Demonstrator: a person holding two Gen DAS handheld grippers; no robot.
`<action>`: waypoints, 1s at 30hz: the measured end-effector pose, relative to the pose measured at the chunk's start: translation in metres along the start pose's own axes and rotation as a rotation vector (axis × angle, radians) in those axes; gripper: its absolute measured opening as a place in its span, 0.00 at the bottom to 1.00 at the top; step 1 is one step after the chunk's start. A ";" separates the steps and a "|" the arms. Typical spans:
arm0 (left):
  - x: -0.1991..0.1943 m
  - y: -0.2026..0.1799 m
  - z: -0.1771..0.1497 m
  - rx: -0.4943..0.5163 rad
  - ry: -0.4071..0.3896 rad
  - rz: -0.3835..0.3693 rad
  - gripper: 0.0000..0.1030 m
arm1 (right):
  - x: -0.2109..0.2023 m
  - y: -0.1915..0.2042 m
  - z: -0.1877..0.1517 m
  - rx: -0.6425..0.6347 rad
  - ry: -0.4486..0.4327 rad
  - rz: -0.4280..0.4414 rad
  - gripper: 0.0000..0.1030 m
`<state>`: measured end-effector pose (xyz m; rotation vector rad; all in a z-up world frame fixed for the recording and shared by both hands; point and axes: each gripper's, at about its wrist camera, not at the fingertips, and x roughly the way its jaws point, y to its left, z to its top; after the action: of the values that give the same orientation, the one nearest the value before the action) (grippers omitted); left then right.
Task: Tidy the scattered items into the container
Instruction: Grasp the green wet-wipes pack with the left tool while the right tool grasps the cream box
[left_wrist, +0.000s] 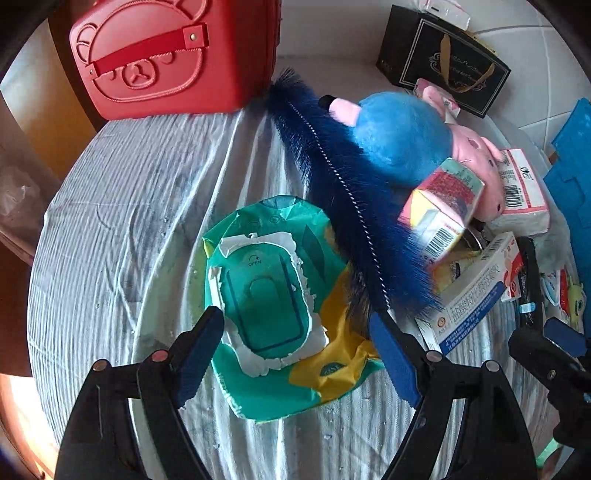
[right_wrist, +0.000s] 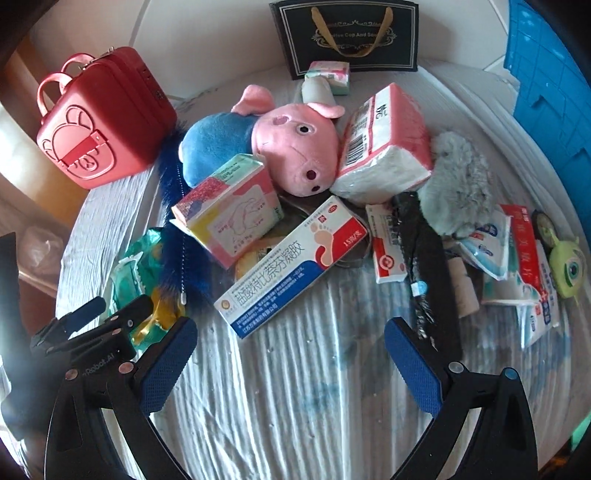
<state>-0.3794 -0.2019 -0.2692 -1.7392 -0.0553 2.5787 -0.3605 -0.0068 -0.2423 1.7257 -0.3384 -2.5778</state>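
**Left gripper is closing in on the wipes pack, and the pile beside it is standing loosely**

The left gripper is hanging over the green wet-wipes pack, with its two fingers wide apart and one on each side of the torn lid area. Nothing is being held. The right gripper is also spread open and empty, and it is waiting over bare cloth just in front of the long medicine box.

The container is probably the blue crate at the far right edge; only a part of it is showing, and it is lying well apart from the wipes pack, on the other side of the clutter.

What could go wrong, in my judgement:

- The pack is soft and crumpled, and the white paper around its lid is already torn. If the fingers are pinching only this loose film, it could tear more or slip out during the lift.
- The blue furry brush is lying just beside the pack, and its end seems to be resting on the yellow edge. The right-hand finger could catch the bristles and drag the brush along.
- The brush is touching the plush pig and the pink carton, which are leaning on each other. Pulling the brush could make this pile slide.
- The way to the crate is crossing over the right gripper, so the two tools could be colliding.
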 end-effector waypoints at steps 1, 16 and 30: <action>0.005 -0.001 0.003 0.007 -0.004 0.025 0.79 | 0.007 0.001 0.004 0.000 0.007 0.003 1.00; 0.031 0.013 0.008 -0.020 0.024 -0.040 0.75 | 0.067 0.000 0.018 -0.011 0.103 -0.006 0.74; 0.000 0.007 -0.042 0.086 0.037 -0.044 0.63 | 0.039 -0.014 -0.035 -0.172 0.176 -0.073 0.52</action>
<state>-0.3406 -0.2084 -0.2854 -1.7355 0.0184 2.4786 -0.3422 -0.0043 -0.2929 1.9155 -0.0477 -2.3949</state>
